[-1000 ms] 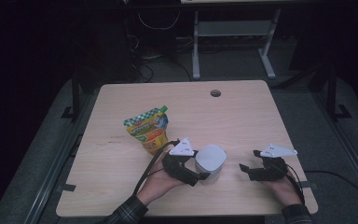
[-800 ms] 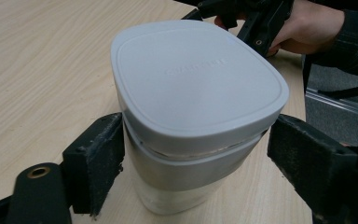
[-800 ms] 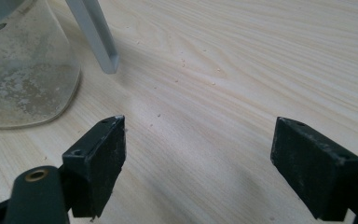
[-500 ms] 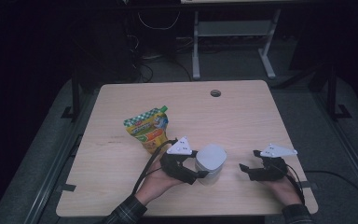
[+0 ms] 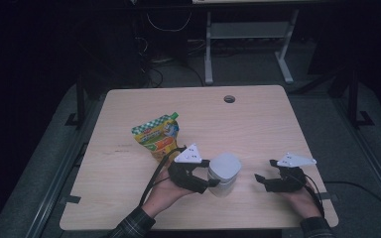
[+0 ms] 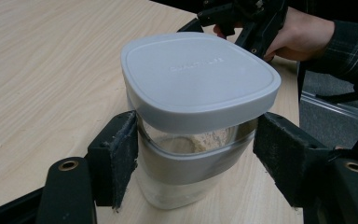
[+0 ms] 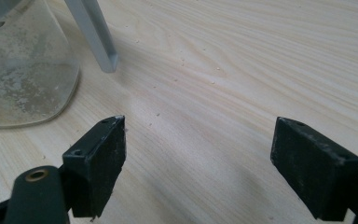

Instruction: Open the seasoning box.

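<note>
Jar (image 6: 193, 140) stands upright on the table (image 5: 258, 119) near its front edge, grey lid (image 6: 198, 77) on and a pale powder inside. We have our left gripper (image 6: 193, 154) around it just under the lid; its jaws have just been closing (the left pad touches the glass, the right pad sits a little off it). Our right gripper (image 7: 198, 154) rests spread over bare wood beside the jar. A bright pouch (image 5: 156, 136) lies behind our left hand.

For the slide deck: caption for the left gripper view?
Left gripper closing around lidded clear jar on wooden table.
</note>
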A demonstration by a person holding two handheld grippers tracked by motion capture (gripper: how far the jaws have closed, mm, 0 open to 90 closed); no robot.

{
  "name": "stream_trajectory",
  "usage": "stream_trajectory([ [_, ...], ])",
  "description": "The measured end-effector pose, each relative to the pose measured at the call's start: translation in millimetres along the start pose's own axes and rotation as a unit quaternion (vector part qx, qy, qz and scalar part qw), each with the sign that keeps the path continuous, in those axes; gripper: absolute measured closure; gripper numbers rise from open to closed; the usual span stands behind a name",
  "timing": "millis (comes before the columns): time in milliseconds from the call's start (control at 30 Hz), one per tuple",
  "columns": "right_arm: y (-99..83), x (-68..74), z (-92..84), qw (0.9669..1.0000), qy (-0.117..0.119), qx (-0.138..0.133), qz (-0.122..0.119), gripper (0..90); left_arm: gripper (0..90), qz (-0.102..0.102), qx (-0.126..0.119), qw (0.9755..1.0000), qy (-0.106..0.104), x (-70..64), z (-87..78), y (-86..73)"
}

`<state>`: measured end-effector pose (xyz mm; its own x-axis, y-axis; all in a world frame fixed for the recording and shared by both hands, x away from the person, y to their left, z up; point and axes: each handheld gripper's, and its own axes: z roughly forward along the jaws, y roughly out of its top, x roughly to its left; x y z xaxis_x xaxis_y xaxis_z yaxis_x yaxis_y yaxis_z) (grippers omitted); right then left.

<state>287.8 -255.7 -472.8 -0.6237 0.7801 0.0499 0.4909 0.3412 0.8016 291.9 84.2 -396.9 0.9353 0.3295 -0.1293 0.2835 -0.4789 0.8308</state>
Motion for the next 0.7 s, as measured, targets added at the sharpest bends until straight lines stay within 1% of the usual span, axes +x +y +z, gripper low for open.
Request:
stream_trajectory([
  [367, 0.0, -0.1, 0.0, 1.0000, -0.001, -0.001, 0.000, 17.7, 34.3, -0.006, -0.004, 1.0000, 0.001, -1.8, -4.5, 3.8],
  [700, 0.1, -0.2, -0.1, 1.0000, -0.001, -0.001, 0.001, 17.7, 39.9, -0.018, -0.005, 0.9998, -0.001, -1.1, -8.4, 5.3],
])
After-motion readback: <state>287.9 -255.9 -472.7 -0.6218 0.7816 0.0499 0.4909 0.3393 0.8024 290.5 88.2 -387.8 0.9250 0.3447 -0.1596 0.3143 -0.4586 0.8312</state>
